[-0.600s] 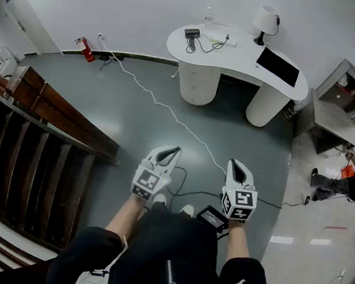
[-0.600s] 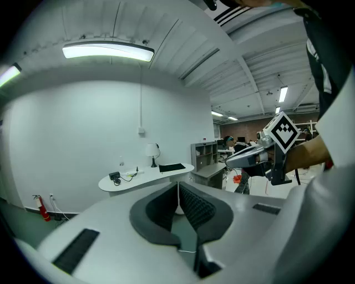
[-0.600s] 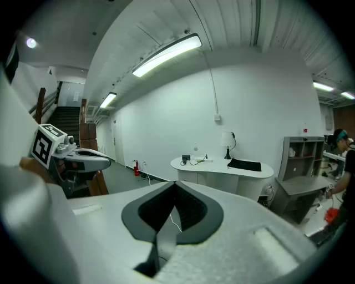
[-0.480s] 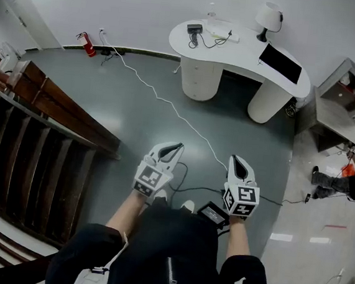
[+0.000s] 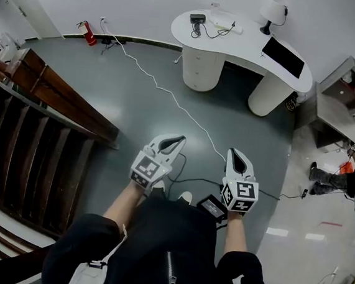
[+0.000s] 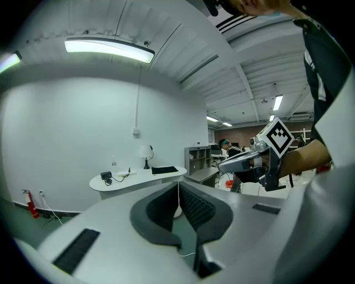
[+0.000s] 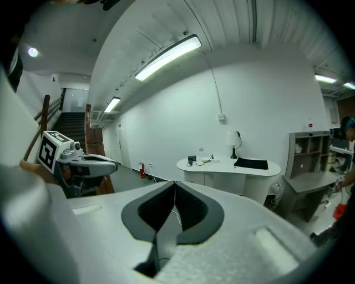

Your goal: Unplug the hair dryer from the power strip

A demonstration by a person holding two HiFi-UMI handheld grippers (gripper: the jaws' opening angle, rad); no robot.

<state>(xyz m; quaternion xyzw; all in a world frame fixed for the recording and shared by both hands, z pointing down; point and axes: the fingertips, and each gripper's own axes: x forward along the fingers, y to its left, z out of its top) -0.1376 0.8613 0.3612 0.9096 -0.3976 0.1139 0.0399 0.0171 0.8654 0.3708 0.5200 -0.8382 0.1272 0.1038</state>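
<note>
The grey floor (image 5: 136, 122) fills the centre of the head view. The white curved desk (image 5: 246, 48) stands at upper right. The left gripper (image 5: 178, 139) and right gripper (image 5: 234, 154) are at lower centre, well apart from the desk. Both have their jaws fully closed with nothing held. The hair dryer (image 5: 197, 18), a small dark item, lies on the desk's left end, and its cable runs to the white power strip (image 5: 221, 25) beside it.

Head view overhead, gripper views low, sharing far desk (image 5: 249, 48)
</note>
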